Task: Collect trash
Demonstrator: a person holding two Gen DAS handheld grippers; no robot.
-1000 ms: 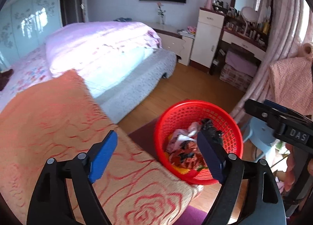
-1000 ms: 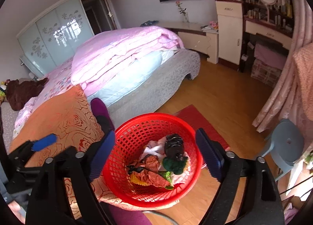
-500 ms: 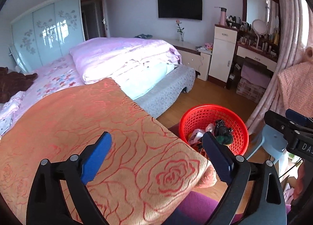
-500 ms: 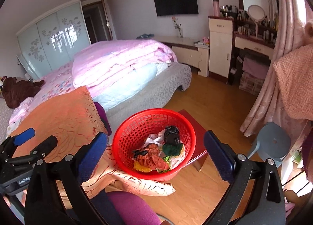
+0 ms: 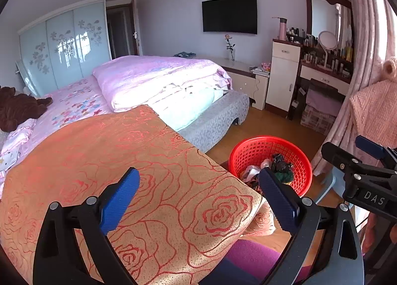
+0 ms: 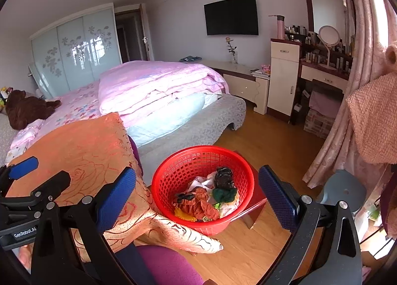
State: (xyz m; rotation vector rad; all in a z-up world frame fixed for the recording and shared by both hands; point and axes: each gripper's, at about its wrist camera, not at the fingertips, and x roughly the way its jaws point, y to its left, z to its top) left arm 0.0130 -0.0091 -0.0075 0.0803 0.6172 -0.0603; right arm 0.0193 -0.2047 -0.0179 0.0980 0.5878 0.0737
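Left gripper (image 5: 198,185) jaws spread wide, nothing between the blue pads; it sits over the orange rose-pattern cloth (image 5: 111,161). Right gripper (image 6: 197,187) also spread wide and empty, framing the red basket (image 6: 173,173).

A purple seat cushion (image 6: 171,265) shows at the bottom edge, just under the cloth's hanging corner. The cloth drapes over a raised surface beside the basket; its lower corner reaches the basket's near rim in the right wrist view.

Basket stands on a low dark-red stool (image 6: 255,208) on the wood floor (image 6: 273,141). Trash (image 6: 208,195) is inside it: crumpled white, orange-brown, green and black pieces heaped at the bottom. A grey plastic stool (image 6: 347,190) stands right of the basket, near the pink curtain (image 6: 332,124).

Behind: bed (image 6: 198,121) with a grey base and folded pink quilt (image 6: 153,81). A brown plush toy (image 6: 24,109) lies at its far left.

Far wall: black TV (image 6: 232,16), low cabinet with a single rose in a vase (image 6: 232,49), white cupboard, dressing table (image 6: 322,71) with round mirror and bottles. Sliding wardrobe (image 6: 74,49) far left.
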